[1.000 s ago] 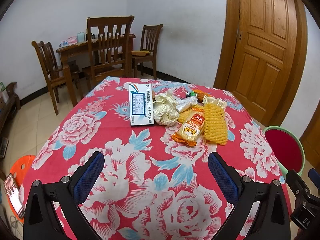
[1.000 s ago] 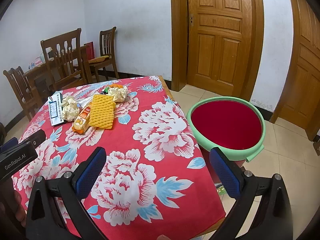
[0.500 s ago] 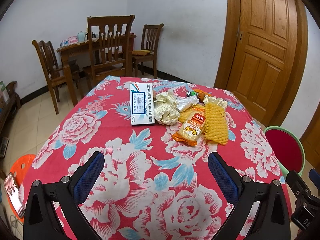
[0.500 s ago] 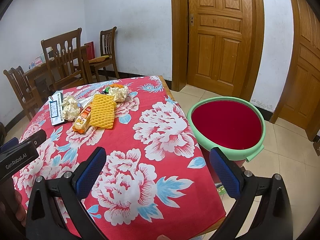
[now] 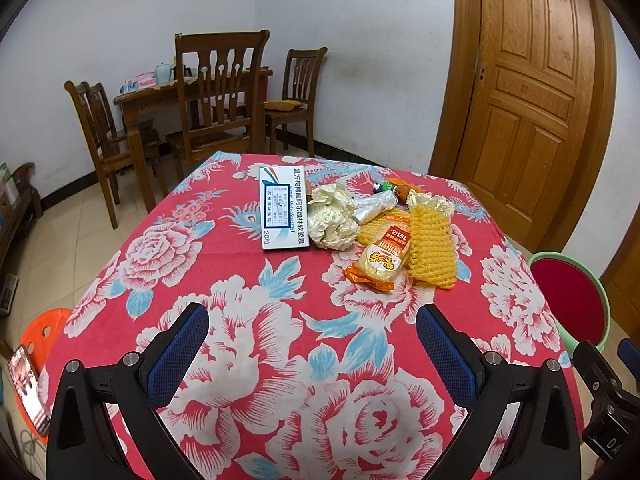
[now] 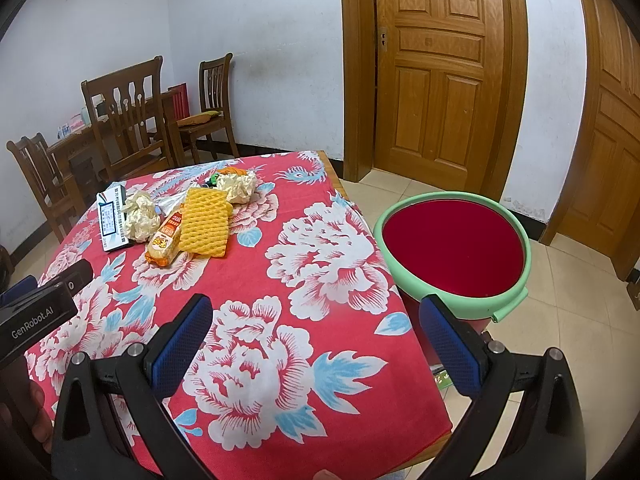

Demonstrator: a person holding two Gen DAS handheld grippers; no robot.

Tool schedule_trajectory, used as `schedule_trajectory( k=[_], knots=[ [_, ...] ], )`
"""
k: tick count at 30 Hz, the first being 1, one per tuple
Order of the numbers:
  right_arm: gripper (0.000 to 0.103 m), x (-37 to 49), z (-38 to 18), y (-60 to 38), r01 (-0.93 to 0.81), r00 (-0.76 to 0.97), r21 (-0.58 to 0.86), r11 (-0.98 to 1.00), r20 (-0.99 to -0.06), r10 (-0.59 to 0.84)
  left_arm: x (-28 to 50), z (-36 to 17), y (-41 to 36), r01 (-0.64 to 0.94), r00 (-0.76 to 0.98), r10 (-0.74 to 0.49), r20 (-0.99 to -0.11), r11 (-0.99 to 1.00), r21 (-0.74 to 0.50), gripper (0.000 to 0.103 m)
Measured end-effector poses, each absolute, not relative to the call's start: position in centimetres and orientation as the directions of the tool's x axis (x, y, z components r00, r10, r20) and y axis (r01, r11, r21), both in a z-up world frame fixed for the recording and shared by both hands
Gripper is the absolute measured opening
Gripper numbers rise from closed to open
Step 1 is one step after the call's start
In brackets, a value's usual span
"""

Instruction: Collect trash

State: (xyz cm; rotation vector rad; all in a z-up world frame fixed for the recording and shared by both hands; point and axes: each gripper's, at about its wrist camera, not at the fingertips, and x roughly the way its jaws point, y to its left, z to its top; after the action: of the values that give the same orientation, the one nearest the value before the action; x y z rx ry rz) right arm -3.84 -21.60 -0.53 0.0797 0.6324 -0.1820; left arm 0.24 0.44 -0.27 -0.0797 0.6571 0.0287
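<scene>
Two tools wide apart, empty: left tool (image 5: 312,344), right tool (image 6: 316,334), low over bench (image 5: 240,320). Snack packet (image 5: 380,258) lying long-ways, pointing away.

red peony-print tablecloth (image 5: 248,320), yellow foam net (image 5: 430,248), green-rimmed red bin (image 6: 456,300).

I hold my left black gripper with blue finger pads (image 5: 312,352) wide open and empty. My right black gripper with blue finger pads (image 6: 316,340) is wide open and empty too, just beside it.
</scene>
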Motion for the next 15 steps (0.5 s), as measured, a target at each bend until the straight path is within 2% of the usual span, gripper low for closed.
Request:
schedule_trajectory(
  k=[15],
  knots=[
    [0.101,-3.69,-0.42,-21.57,0.192,0.793,0.019,0.981,-0.592,-0.144,0.40,-0.43,0.82,-0.060,0.784,0.003,-0.621,0.996,-0.071,0.103]
  ],
)
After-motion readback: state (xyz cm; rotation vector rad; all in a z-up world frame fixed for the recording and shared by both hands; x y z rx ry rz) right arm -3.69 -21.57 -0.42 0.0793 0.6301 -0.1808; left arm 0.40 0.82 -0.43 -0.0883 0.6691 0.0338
